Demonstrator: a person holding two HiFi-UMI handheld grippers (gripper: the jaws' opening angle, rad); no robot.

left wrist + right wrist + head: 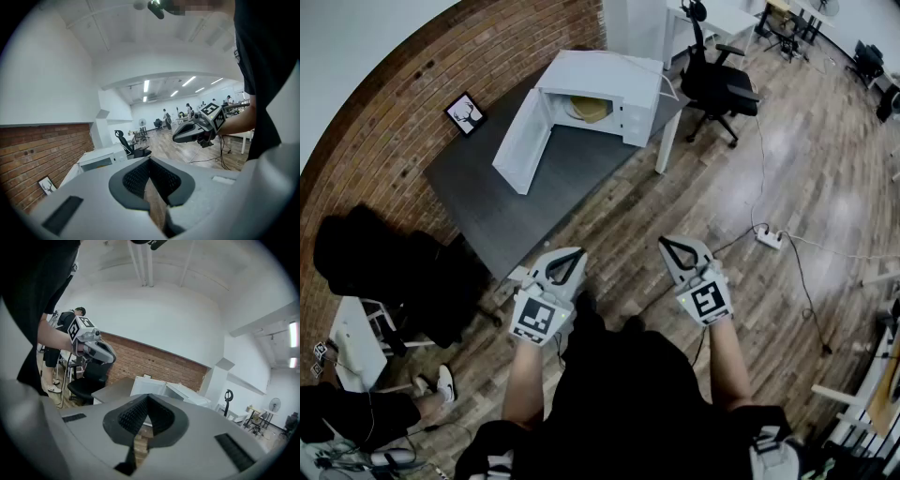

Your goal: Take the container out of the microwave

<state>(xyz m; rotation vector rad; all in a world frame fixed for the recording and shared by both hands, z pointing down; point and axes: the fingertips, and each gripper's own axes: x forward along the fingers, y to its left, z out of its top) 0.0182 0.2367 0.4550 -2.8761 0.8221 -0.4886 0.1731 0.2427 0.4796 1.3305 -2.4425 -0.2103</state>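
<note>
Standing well back, the person holds left gripper [565, 262] and right gripper [680, 251] pinched shut and empty while the container [588, 109] sits inside the open microwave [609, 80] on the far table [487, 197], so approaching looks next

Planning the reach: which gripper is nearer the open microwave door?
Left. The left gripper sits by the near corner of the table, roughly below the microwave door. The right gripper is off to the door's right over the floor. Both are well short of it.

White microwave [602, 77], tan container [589, 110], dark grey table [511, 211]; red brick wall [403, 112], brown wood-plank floor [741, 178], black office chair [719, 86].
</note>
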